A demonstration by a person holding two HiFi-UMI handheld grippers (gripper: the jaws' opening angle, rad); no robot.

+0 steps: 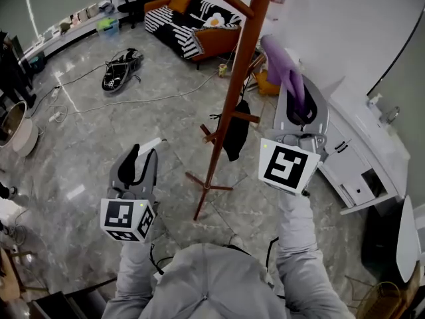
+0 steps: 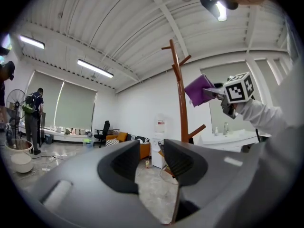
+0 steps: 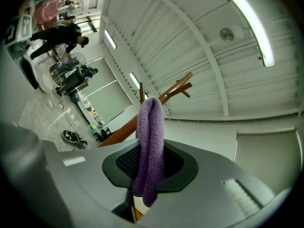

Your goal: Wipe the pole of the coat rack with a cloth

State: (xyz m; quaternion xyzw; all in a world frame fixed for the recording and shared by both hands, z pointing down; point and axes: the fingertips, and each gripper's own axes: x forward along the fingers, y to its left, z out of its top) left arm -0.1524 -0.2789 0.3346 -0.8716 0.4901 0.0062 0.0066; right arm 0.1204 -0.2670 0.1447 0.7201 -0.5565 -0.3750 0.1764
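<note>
The brown wooden coat rack pole [image 1: 234, 92] rises from its crossed feet [image 1: 207, 187] on the marble floor, with a dark garment [image 1: 235, 137] hung on a low peg. My right gripper [image 1: 298, 105] is shut on a folded purple cloth [image 1: 287, 71], held close to the right of the pole, not touching it. The cloth [image 3: 150, 151] stands up between the jaws in the right gripper view, the pole [image 3: 137, 123] behind it. My left gripper [image 1: 141, 162] hovers open and empty, lower left of the pole. The pole [image 2: 181, 108] and cloth [image 2: 200, 89] also show in the left gripper view.
A striped sofa [image 1: 189, 20] with orange cushions stands at the back. A dark bag [image 1: 121, 67] and cables lie on the floor at left. A white counter with sink [image 1: 373, 135] runs along the right. A person [image 2: 33, 118] stands far left by a fan.
</note>
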